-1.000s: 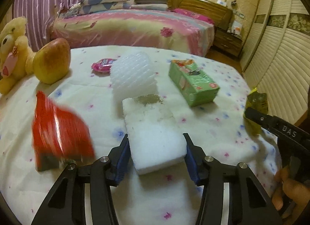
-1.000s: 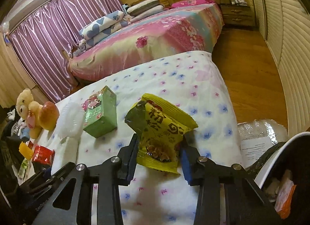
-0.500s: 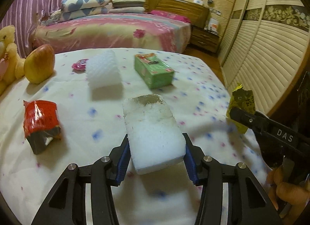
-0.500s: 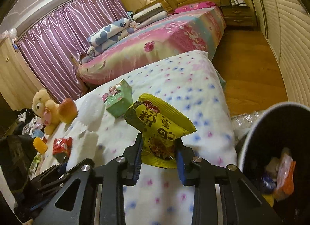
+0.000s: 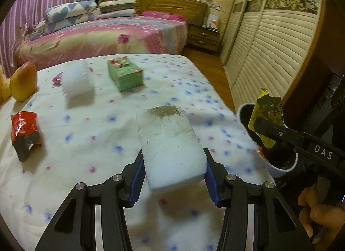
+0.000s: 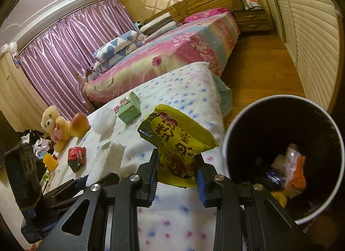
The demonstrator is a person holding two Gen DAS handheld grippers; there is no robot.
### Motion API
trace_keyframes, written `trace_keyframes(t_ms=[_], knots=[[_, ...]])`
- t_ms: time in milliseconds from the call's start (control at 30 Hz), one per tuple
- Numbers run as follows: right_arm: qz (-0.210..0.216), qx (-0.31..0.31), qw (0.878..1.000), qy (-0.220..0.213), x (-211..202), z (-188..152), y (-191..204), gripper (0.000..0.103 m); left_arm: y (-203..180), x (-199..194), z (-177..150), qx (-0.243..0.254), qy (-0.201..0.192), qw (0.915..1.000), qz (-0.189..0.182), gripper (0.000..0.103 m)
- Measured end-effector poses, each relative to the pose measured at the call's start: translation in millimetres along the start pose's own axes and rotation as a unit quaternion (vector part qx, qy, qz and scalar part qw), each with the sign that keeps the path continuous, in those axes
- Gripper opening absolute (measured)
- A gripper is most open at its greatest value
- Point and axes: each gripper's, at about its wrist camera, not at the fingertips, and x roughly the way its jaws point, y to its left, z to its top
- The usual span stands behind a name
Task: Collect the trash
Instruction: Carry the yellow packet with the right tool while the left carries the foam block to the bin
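Observation:
My left gripper (image 5: pixel 173 177) is shut on a white foam block (image 5: pixel 168 143) with a dirty patch at its far end, held above the spotted bedspread. My right gripper (image 6: pixel 177 175) is shut on a yellow snack bag (image 6: pixel 179 141) and holds it just left of the black trash bin (image 6: pixel 237 128), which has wrappers inside. In the left wrist view the yellow bag (image 5: pixel 267 115) and right gripper hang over the bin's rim (image 5: pixel 280 168). A red torn wrapper (image 5: pixel 24 130) lies on the bed at the left.
On the bedspread (image 5: pixel 86 143) lie a green tissue box (image 5: pixel 125 74), a white foam net (image 5: pixel 76 82) and an apple-shaped plush (image 5: pixel 21 81) with a teddy bear (image 6: pixel 54 125). A second bed stands behind. Wooden floor and wardrobe doors are on the right.
Both grippers have moved right, toward the bin, carrying the foam block and the yellow bag. The bin now fills more of the right wrist view.

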Motion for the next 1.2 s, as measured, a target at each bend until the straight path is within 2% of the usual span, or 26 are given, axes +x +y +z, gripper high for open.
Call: trace_keyframes(t_ms=[733, 1200], knots=[[-0.061, 0.064, 0.996, -0.030, -47.9, -16.2, -72.8, 0.030, -70.2, 12.6, 0.5, 0.060, 0.011, 0.9970, -0.048, 0.048], [-0.078, 0.085, 0.993, -0.034, -52.7, -18.2, -92.4, 0.030, -95.1, 34.2, 8.7, 0.082, 0.018, 0.9947, -0.060, 0.049]])
